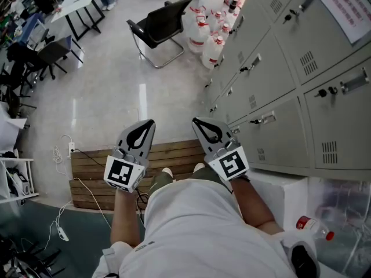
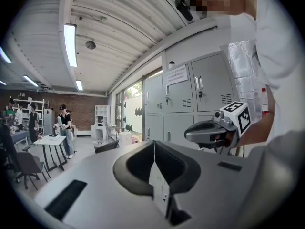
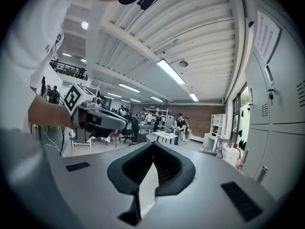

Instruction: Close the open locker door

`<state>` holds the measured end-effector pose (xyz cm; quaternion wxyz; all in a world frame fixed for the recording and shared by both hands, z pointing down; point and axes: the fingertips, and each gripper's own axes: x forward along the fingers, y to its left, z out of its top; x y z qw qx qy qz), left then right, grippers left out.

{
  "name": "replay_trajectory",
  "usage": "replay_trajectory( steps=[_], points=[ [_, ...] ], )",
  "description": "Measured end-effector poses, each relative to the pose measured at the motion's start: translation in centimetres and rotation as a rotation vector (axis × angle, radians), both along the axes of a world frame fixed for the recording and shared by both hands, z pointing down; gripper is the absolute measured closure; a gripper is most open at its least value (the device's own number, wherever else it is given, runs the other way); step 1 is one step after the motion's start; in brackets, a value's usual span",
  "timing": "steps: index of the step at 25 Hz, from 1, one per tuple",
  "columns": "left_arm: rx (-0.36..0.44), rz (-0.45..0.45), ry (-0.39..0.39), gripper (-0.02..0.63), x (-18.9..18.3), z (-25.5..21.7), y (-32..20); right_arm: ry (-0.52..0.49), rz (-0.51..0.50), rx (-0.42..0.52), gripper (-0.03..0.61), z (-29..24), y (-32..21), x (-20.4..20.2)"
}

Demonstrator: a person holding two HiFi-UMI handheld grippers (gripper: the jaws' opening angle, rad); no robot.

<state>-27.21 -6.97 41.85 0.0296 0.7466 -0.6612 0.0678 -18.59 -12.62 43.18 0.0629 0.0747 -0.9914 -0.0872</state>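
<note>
A bank of grey lockers point(image 1: 301, 68) runs along the right of the head view, and every door I can see there sits flush. My left gripper point(image 1: 149, 122) and right gripper point(image 1: 196, 120) are held side by side at chest height, pointing away from the body and apart from the lockers. Both are shut with nothing between the jaws. In the left gripper view the left gripper point(image 2: 154, 144) has its tips meeting, with the lockers point(image 2: 181, 99) ahead and the right gripper point(image 2: 209, 130) beside it. The right gripper point(image 3: 152, 144) is shut too, with locker doors point(image 3: 281, 128) at its right edge.
A wooden pallet point(image 1: 98, 169) lies under the feet, with white cables point(image 1: 61, 155) at its left. A black chair point(image 1: 159, 28) and several white jugs point(image 1: 211, 36) stand ahead near the lockers. A plastic bottle point(image 1: 313, 226) lies at the lower right. Desks and people fill the far left.
</note>
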Motion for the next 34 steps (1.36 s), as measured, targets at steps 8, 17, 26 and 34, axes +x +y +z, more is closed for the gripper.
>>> replay_trajectory(
  steps=[8, 17, 26, 34],
  points=[
    [0.000, 0.011, -0.011, 0.609, 0.3, 0.1, -0.1, 0.008, -0.021, 0.023, 0.569, -0.2, 0.2, -0.3],
    [-0.006, 0.018, -0.018, 0.609, 0.3, 0.3, -0.3, -0.003, -0.005, -0.024, 0.572, -0.5, -0.4, -0.1],
    [0.001, 0.038, -0.006, 0.609, 0.9, -0.2, -0.6, -0.006, 0.008, -0.027, 0.572, -0.6, -0.3, 0.5],
    [0.001, 0.047, -0.009, 0.609, 1.6, -0.2, -0.6, -0.016, 0.010, -0.020, 0.571, -0.7, -0.1, 1.1]
  ],
)
